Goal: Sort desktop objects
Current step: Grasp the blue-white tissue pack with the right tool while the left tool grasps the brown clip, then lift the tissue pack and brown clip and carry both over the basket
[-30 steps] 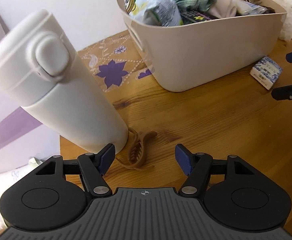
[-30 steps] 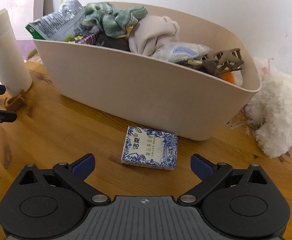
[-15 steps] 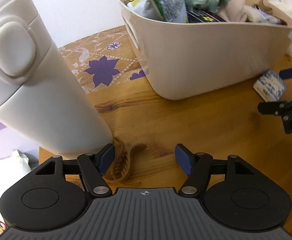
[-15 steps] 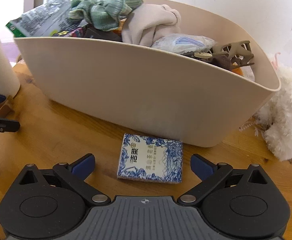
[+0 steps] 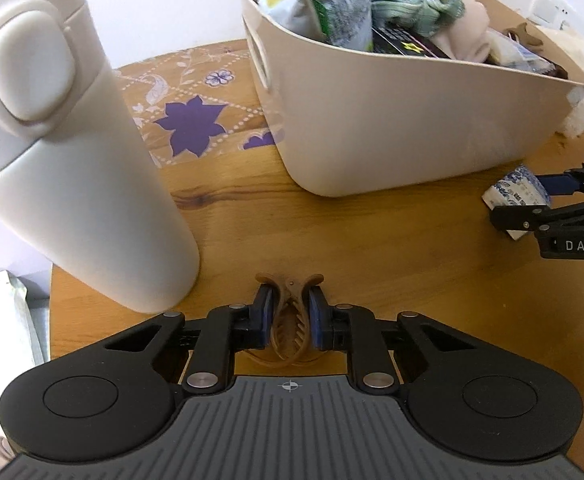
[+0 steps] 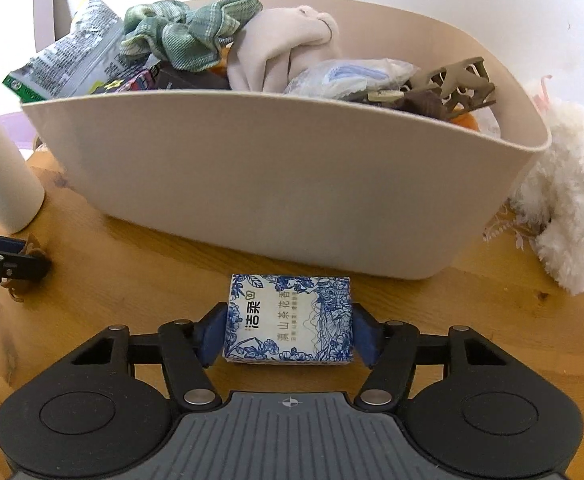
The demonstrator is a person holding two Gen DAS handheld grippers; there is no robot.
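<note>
Tools just closed: left (image 5: 289, 310) on hair claw (image 5: 289, 322), right (image 6: 287, 334) on tissue pack (image 6: 288, 322).

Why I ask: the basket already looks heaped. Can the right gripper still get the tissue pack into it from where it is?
Probably yes. The right gripper has just closed on the tissue pack, directly before the basket. The top is open, but the pack must clear the rim and land on piled contents.

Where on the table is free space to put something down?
Bare wood lies between the white bottle, the beige basket and the tissue pack. The basket is piled full; the fluffy white toy crowds its right end.
</note>
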